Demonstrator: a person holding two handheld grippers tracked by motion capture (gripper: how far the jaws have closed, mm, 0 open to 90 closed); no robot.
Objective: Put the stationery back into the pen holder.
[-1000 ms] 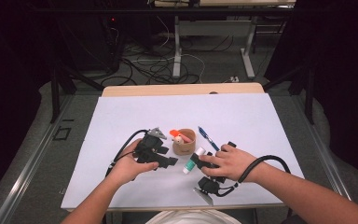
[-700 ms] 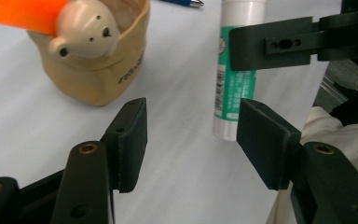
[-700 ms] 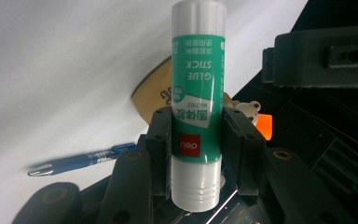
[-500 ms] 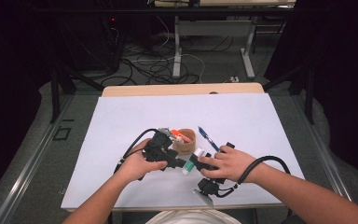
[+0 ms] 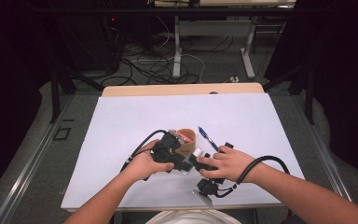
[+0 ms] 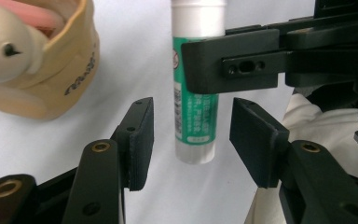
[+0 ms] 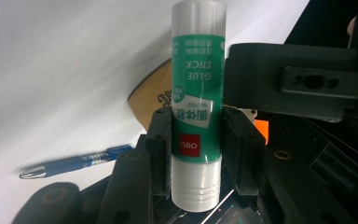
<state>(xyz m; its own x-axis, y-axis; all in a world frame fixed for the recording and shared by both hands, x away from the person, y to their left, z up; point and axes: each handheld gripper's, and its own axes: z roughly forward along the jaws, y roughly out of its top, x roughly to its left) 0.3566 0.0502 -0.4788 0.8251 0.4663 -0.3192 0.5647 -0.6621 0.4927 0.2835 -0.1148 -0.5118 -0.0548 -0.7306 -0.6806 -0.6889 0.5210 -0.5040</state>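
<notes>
The left claw [image 5: 181, 161] has been brought in toward the right one over the last second: a moment earlier it was held apart at the left, and now its jaws are set open on either side of the glue stick [image 6: 196, 84], close to the tube but not yet touching it. This is judged to be the start of a handover, or of a two-handed pull on the cap, with the closing of the left jaws as the step still to be done.

In the right gripper view, the right claw [image 7: 196, 140] is seen clamped on the green label of the glue stick, the white end nearest the camera and the clear end pointing away. In the left gripper view one of its jaws is seen laid across the tube higher up.

In the high view, both hands are brought together near the front edge of the white worktop [image 5: 121, 126], the left hand [image 5: 144, 164] wrapped around its tool, the right hand [image 5: 226, 163] spread flat over its own with the cable looped beside the wrist. Just beyond them a tan cup [image 5: 185, 141] is standing, and a blue pen [image 5: 207, 138] is lying to its right.
</notes>
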